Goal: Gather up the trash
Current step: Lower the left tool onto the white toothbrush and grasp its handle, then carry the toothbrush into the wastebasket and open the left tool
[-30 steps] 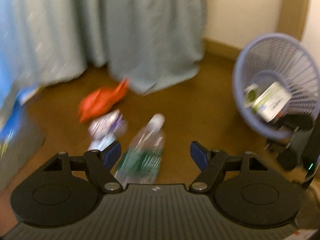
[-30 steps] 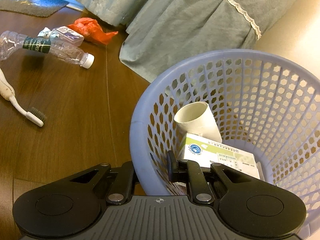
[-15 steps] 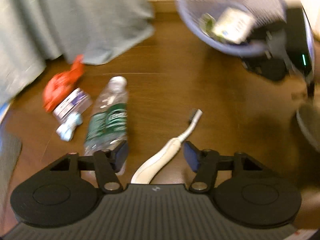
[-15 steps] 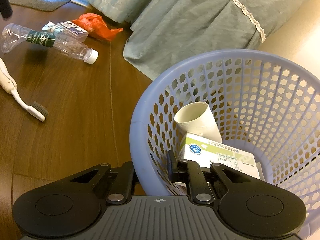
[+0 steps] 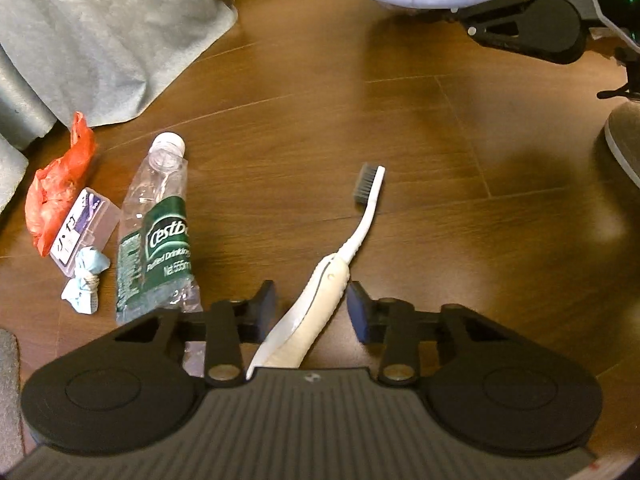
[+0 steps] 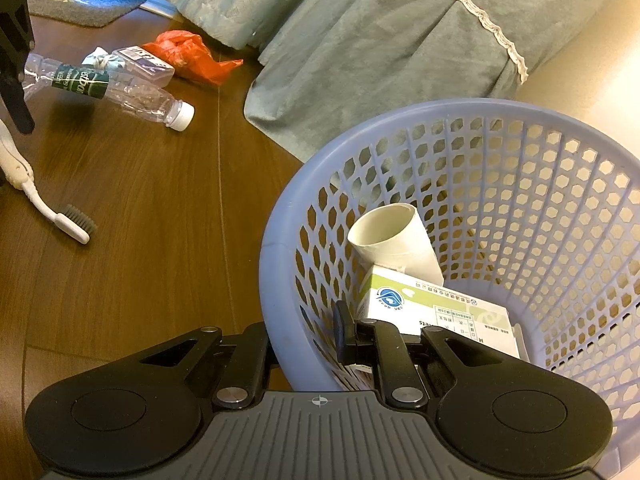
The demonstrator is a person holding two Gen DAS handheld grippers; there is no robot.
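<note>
The right gripper [image 6: 306, 338] is clamping the basket [image 6: 280, 264] wall, one finger inside and one outside. The basket is holding a paper cup [image 6: 394, 240] and a box [image 6: 436, 316]. The left gripper [image 5: 311, 306] is hanging spread apart around the toothbrush [image 5: 344, 248] handle on the floor [image 5: 440, 140], not gripping it. A bottle [image 5: 156, 228], case [image 5: 82, 232], red bag [image 5: 56, 184] and blue wad [image 5: 86, 280] are lying just beside it.
</note>
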